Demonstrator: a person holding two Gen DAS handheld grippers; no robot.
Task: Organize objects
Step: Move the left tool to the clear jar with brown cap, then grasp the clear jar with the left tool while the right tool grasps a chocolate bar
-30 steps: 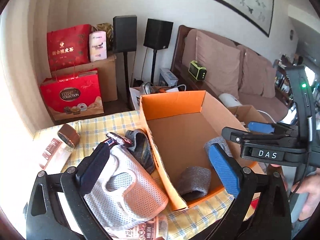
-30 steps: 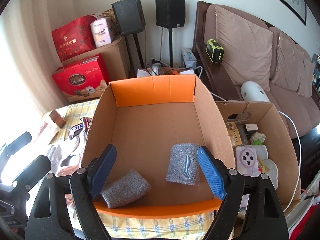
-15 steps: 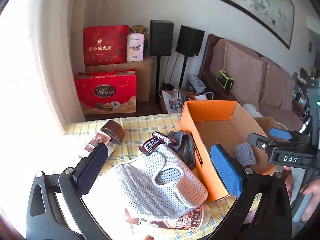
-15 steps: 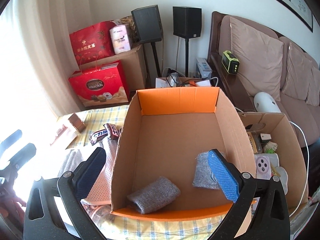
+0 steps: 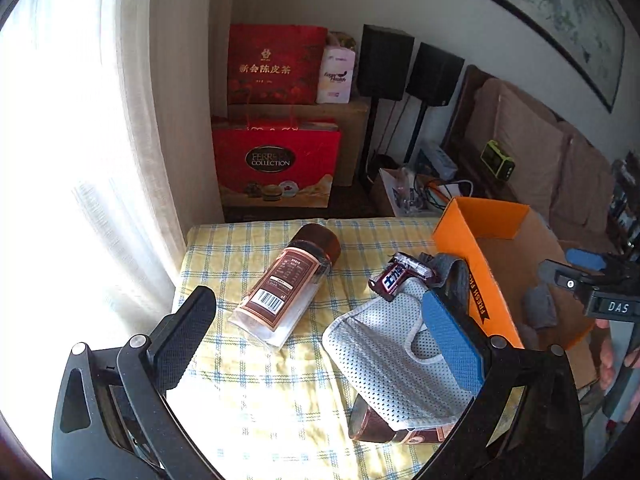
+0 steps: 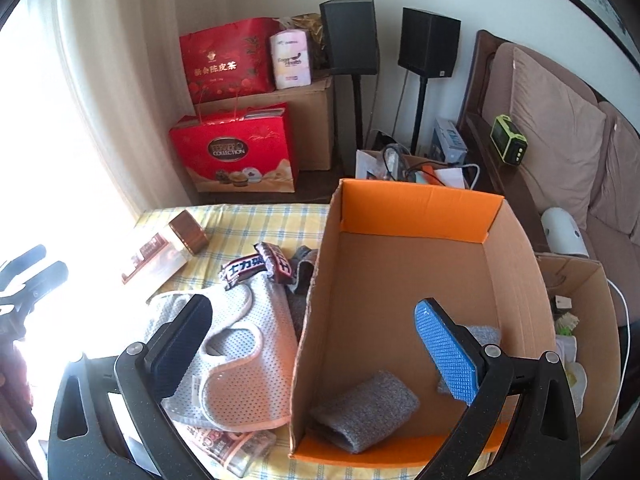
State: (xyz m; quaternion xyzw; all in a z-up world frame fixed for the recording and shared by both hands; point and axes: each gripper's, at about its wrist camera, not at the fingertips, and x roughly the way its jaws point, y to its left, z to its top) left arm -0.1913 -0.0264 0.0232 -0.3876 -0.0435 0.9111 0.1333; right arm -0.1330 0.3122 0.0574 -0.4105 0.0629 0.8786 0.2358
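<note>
1. The cardboard box [image 6: 420, 280], matte brown with an orange lining, holds two fuzzy grey felt rolls [image 6: 366, 408] at its 6 o'clock wall; its side reads "FRESH".
2. A soft white mesh vest [image 5: 392, 344] lies at the box's 9 o'clock, on a yellow checked tablecloth [image 5: 256, 392].
3. A glossy cylindrical jar [image 5: 288, 292], brown-capped and barcoded, lies on its side.
4. A red bag [image 5: 276, 164] reads "COLLECTION".
5. The left gripper [image 5: 320, 328] gapes wide, empty.
6. The right gripper [image 6: 316, 348] is fully spread, straddling the box wall, gripping nothing.

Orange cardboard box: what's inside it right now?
Two grey knitted cloth pieces lie on the floor of the orange cardboard box: one rolled near the front, one partly hidden behind the blue finger pad.
</note>
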